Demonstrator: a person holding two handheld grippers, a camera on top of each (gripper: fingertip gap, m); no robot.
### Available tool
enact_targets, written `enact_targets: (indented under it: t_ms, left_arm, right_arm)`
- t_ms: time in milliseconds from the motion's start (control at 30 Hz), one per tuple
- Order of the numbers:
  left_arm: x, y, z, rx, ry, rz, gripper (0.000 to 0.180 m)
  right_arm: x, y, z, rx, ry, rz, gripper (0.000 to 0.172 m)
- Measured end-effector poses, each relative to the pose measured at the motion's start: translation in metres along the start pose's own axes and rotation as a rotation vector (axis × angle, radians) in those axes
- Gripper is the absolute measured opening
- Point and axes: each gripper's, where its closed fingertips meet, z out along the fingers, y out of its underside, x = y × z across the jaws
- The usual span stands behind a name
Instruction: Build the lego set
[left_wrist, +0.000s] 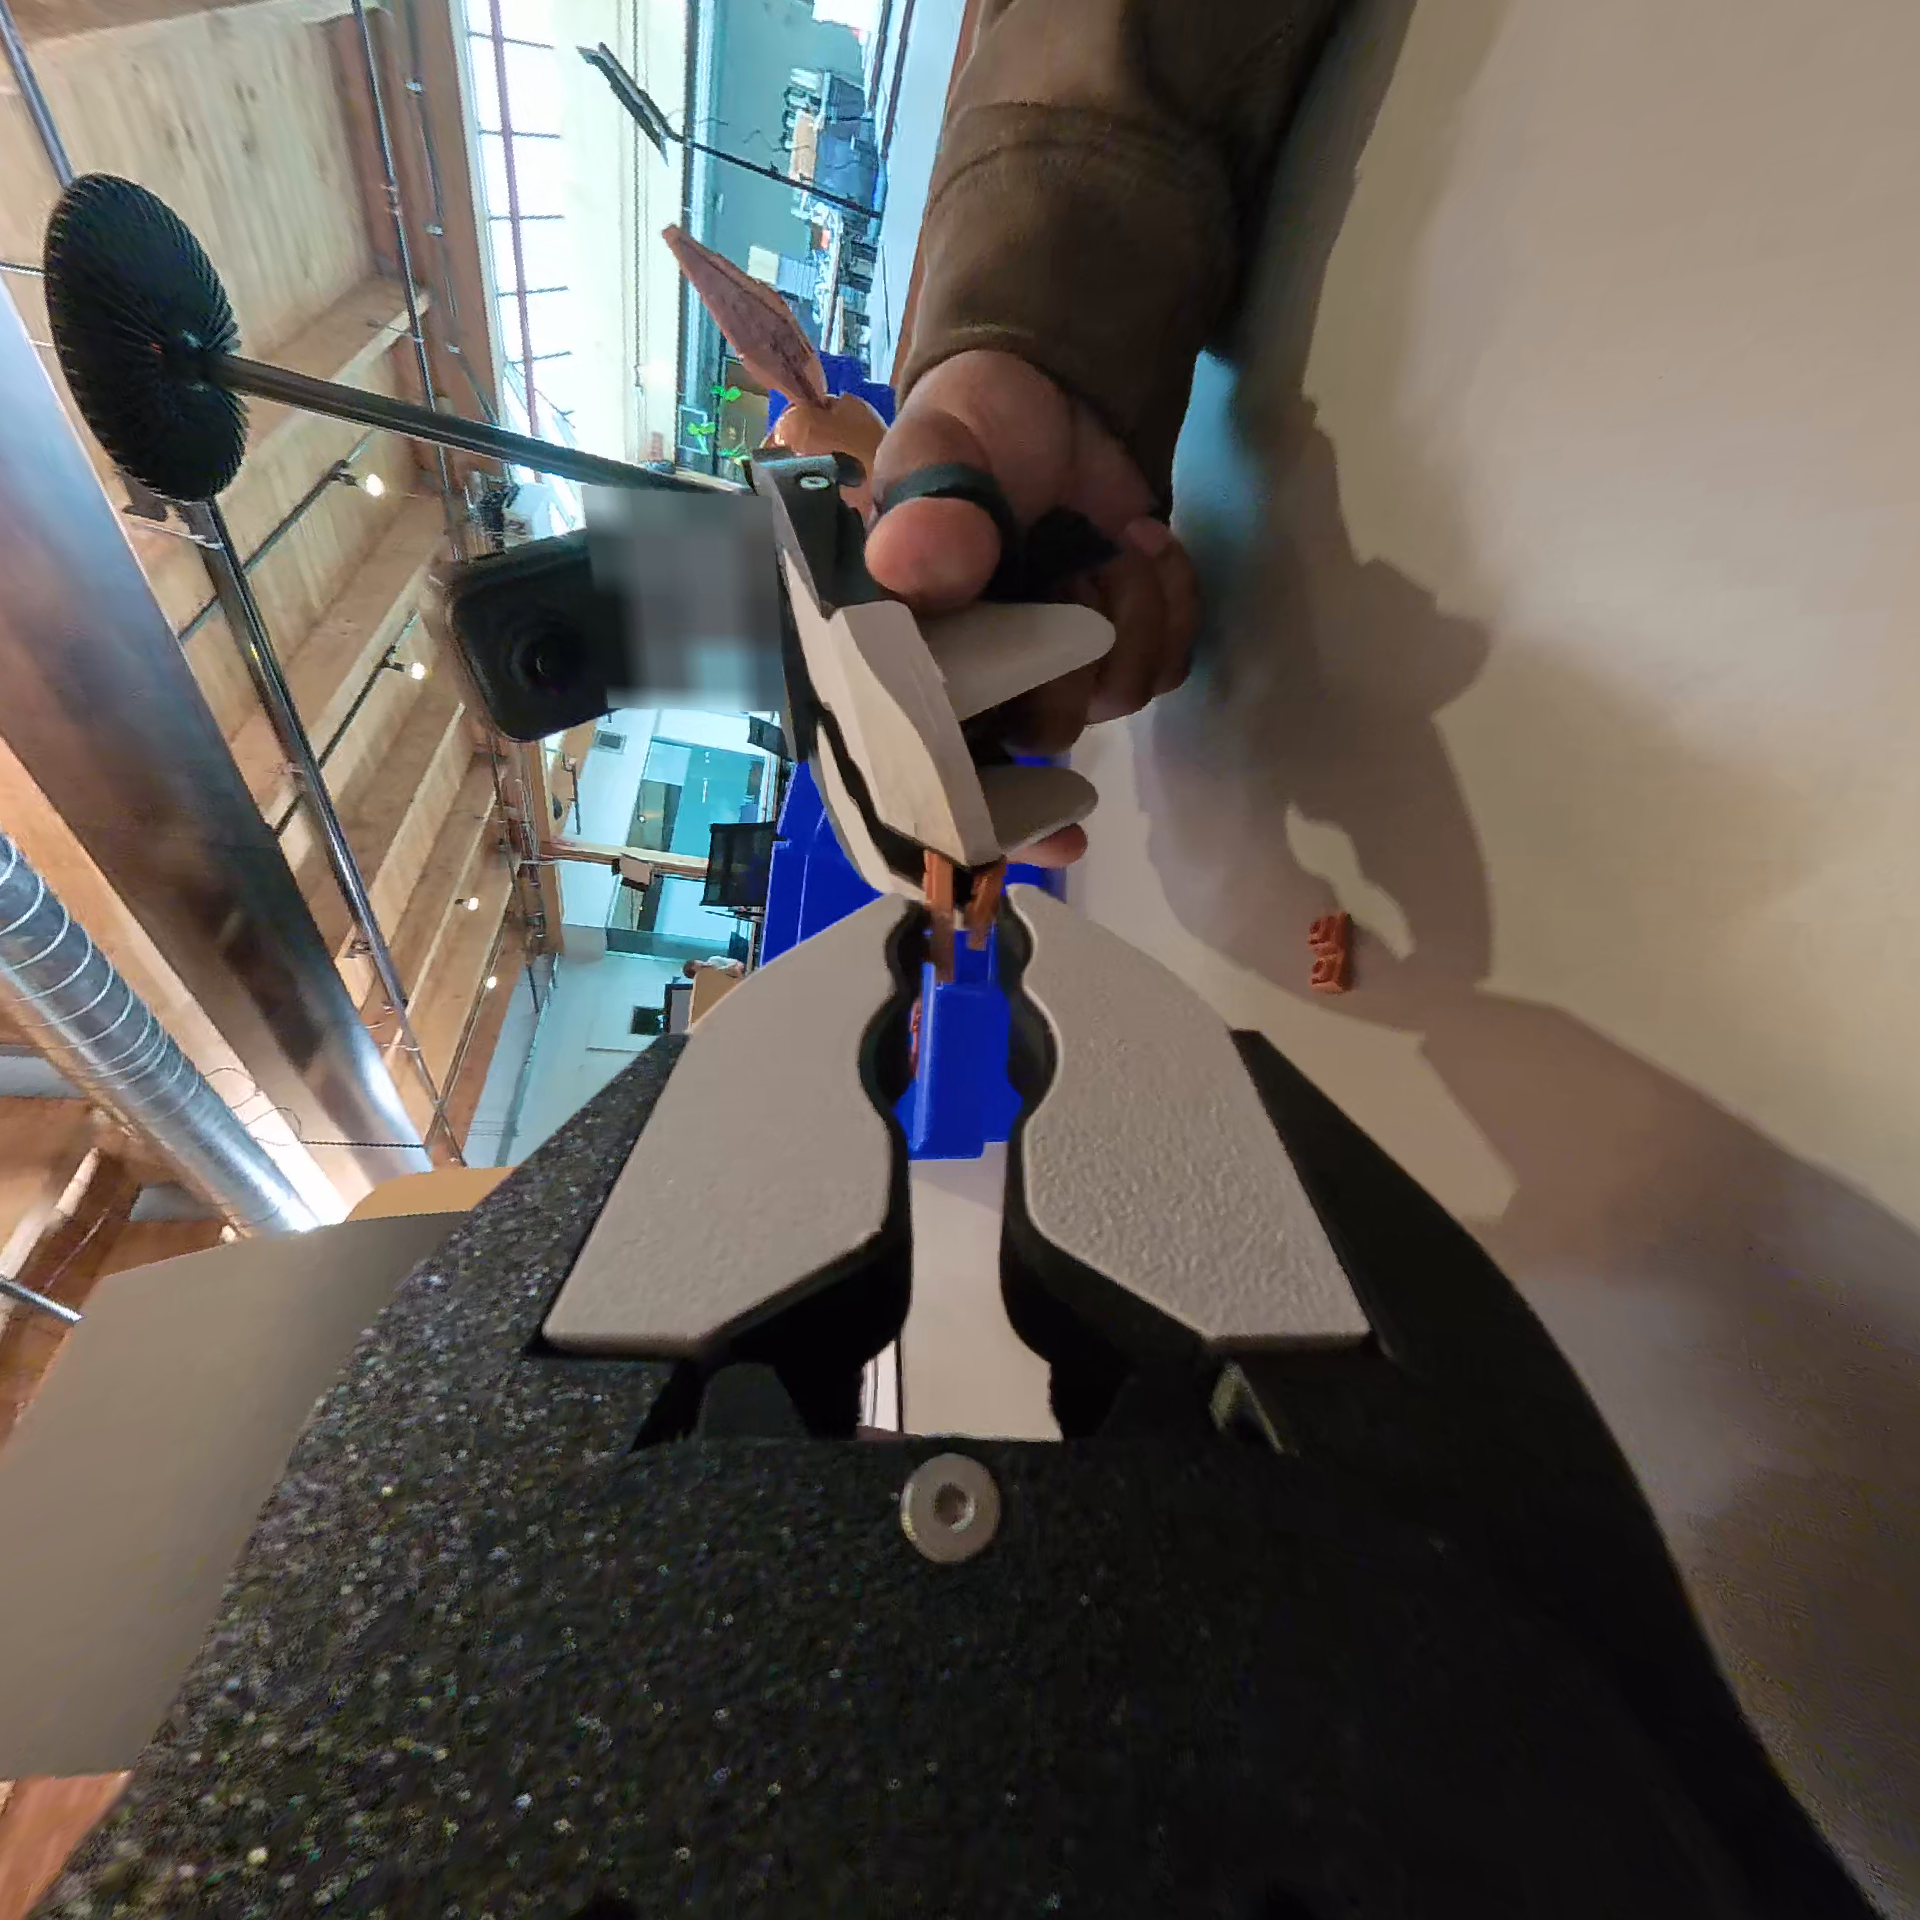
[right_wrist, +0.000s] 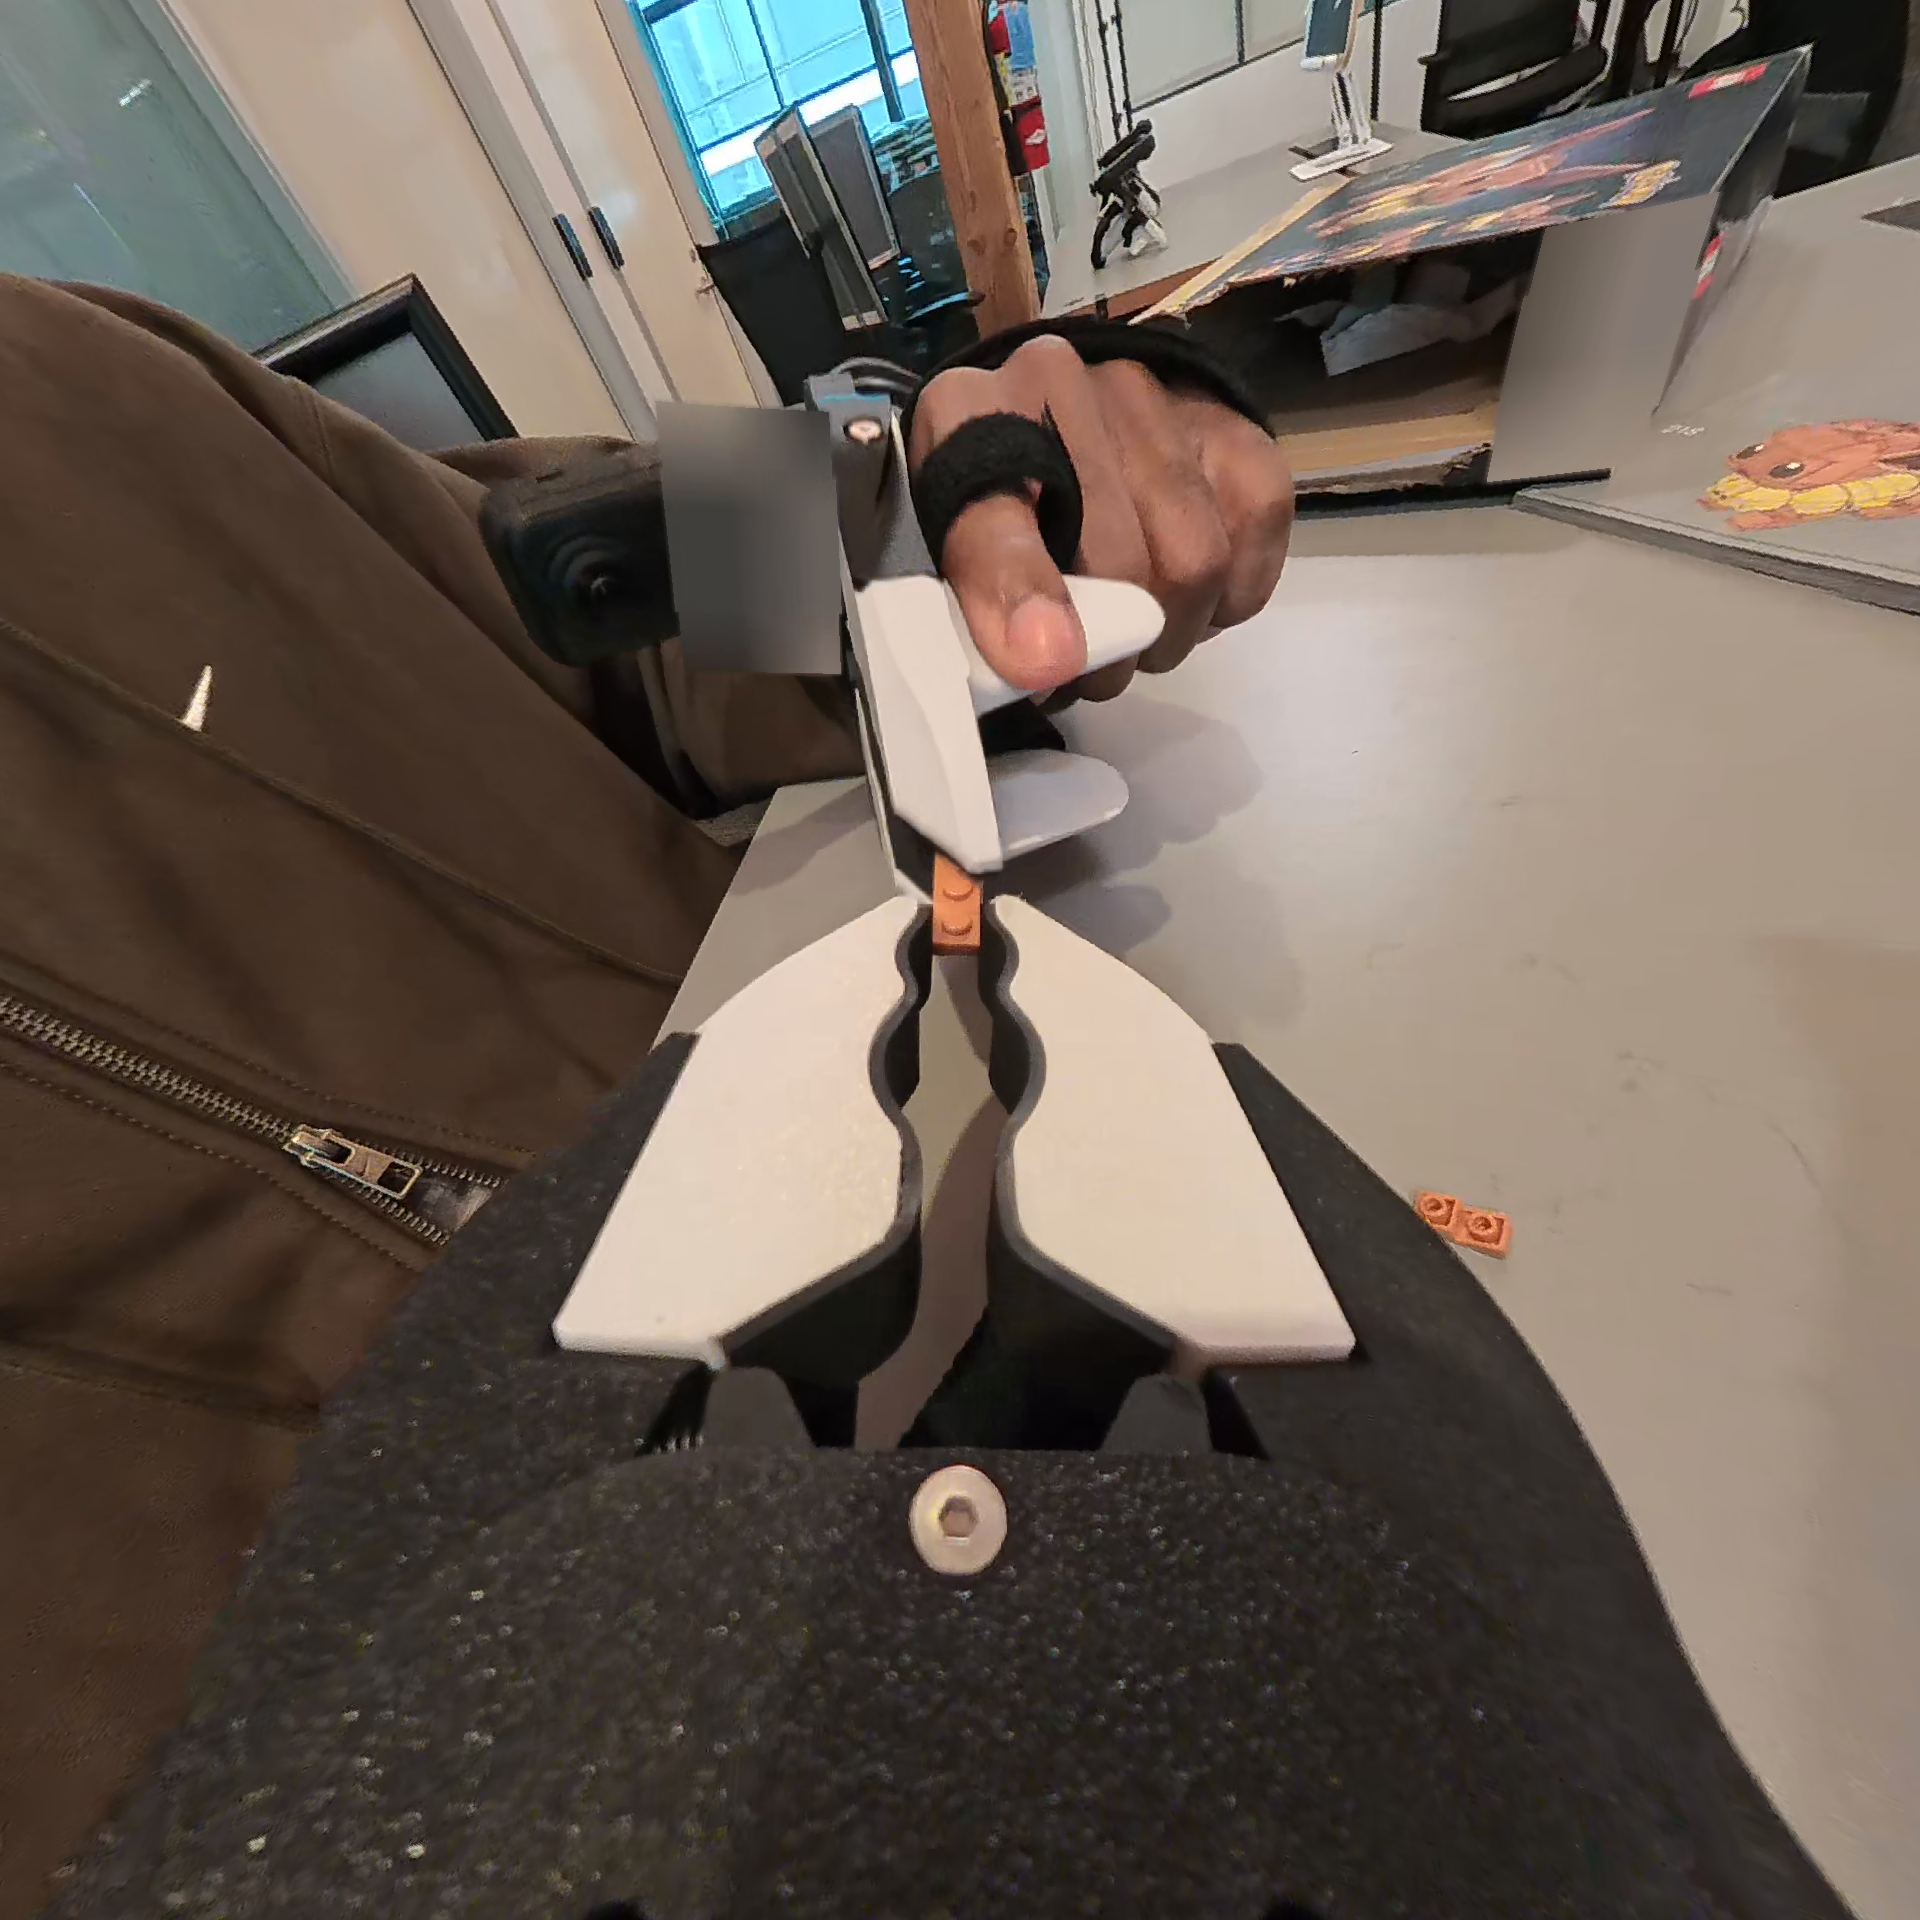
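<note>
1. The orange plates (right_wrist: 956, 916) hang in the air above the worktop (right_wrist: 1455, 831), two thin pieces seen edge-on from the left wrist view, caught where the two grippers meet tip to tip.
2. The right gripper (right_wrist: 956, 940) looks clamped across the plates' narrow width. With so slim a bite, a small twist could probably pivot them out.
3. The left gripper (left_wrist: 964, 925) has its tips around the plates from the opposite side. I cannot tell whether its pads press on them, so a pull apart might drag one plate loose.
4. Below and to the right of the plates a loose orange piece (right_wrist: 1463, 1229) lies on the worktop; a dropped plate could bounce towards it or off the edge near the brown jacket (right_wrist: 260, 831).
5. Beyond the plates stands a blue bin (left_wrist: 961, 1070), where a fallen plate might get lost.
</note>
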Motion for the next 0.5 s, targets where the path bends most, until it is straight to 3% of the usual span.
enact_targets:
  t_ms: [267,500]
  left_arm:
    - [-0.002,0.002,0.001,-0.014,0.001,-0.055,0.008]
    - [-0.019,0.008,-0.004,0.018,-0.048,-0.267,0.008]
  right_arm:
    - [0.002,-0.004,-0.003,0.02,0.018,-0.038,0.008]
    - [0.015,-0.014,-0.015,-0.012,0.275,-0.409,0.032]
